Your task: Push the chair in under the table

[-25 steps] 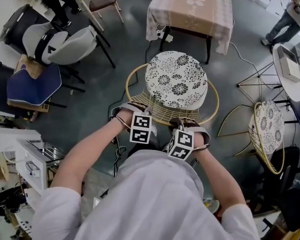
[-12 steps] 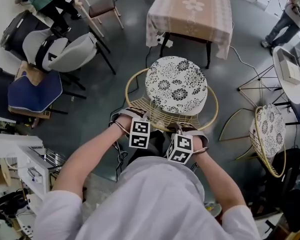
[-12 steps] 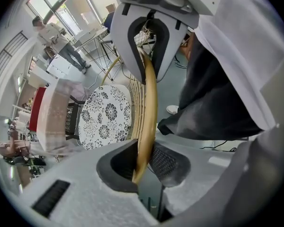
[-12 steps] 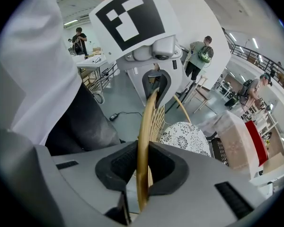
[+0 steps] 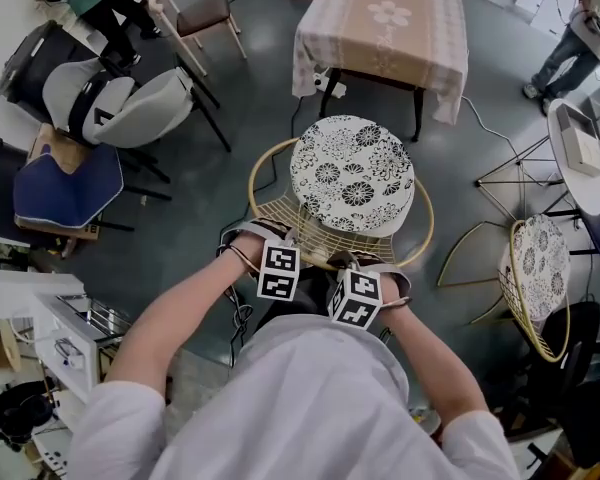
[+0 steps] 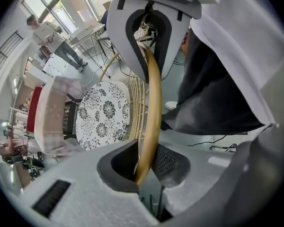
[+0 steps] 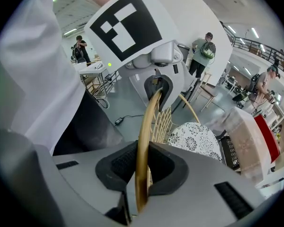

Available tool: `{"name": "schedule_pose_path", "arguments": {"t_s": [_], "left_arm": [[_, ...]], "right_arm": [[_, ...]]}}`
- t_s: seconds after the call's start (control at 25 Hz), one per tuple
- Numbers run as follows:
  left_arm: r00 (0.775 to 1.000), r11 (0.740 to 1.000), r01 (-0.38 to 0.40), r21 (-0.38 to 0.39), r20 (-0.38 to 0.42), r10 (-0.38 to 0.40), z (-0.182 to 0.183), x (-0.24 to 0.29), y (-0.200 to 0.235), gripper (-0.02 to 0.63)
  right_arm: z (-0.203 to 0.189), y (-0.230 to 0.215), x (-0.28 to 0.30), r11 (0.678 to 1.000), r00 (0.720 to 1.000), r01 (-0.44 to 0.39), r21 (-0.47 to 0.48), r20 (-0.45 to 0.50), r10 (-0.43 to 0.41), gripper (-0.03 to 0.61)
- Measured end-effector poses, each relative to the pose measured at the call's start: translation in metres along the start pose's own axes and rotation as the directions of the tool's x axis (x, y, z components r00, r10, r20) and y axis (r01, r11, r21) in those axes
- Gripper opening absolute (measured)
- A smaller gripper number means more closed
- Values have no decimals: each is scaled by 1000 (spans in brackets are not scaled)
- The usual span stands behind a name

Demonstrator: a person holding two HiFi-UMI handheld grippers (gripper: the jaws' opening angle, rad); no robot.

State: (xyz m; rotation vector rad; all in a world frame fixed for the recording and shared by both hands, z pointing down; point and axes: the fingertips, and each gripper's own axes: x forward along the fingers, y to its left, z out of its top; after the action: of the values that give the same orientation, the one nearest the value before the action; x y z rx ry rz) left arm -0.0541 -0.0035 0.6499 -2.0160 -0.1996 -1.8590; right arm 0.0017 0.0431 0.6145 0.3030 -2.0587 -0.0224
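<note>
Now mid-push: left gripper [image 5: 278, 244] clamped on back rim of chair [image 5: 352, 173], jaws just tightening; right gripper [image 5: 353, 264] clamped likewise; next, drive chair toward table [image 5: 385, 18], upper centre.

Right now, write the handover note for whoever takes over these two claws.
Left claw: shut on the rattan back rim.
Right claw: shut on the same rim, beside the left.
Chair faces the cloth-covered table, just short of its near edge and not under it.
Done: both grips set.
Left: push the chair forward until the seat goes under, then release.
</note>
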Motion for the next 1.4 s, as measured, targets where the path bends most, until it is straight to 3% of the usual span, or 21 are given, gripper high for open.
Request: {"name": "schedule_pose_path", "arguments": {"t_s": [0.24, 0.48, 0.76, 1.4], "left_arm": [[997, 996, -70, -58, 25, 72, 26, 9, 40, 57], [997, 997, -43, -68, 65, 47, 64, 19, 88, 44], [997, 999, -8, -36, 81, 11, 58, 25, 114, 40], [993, 999, -27, 32, 114, 23, 30, 40, 196, 40]], "right_arm": [[-37, -43, -8, 997, 994, 70, 27, -80, -68, 32], [-84, -96, -22, 993, 977, 121, 15, -182, -116, 34], [-84, -125, -18, 993, 975, 119, 19, -189, -113, 34], [-80, -209, 1, 976, 945, 189, 108, -289, -151, 35]]}}
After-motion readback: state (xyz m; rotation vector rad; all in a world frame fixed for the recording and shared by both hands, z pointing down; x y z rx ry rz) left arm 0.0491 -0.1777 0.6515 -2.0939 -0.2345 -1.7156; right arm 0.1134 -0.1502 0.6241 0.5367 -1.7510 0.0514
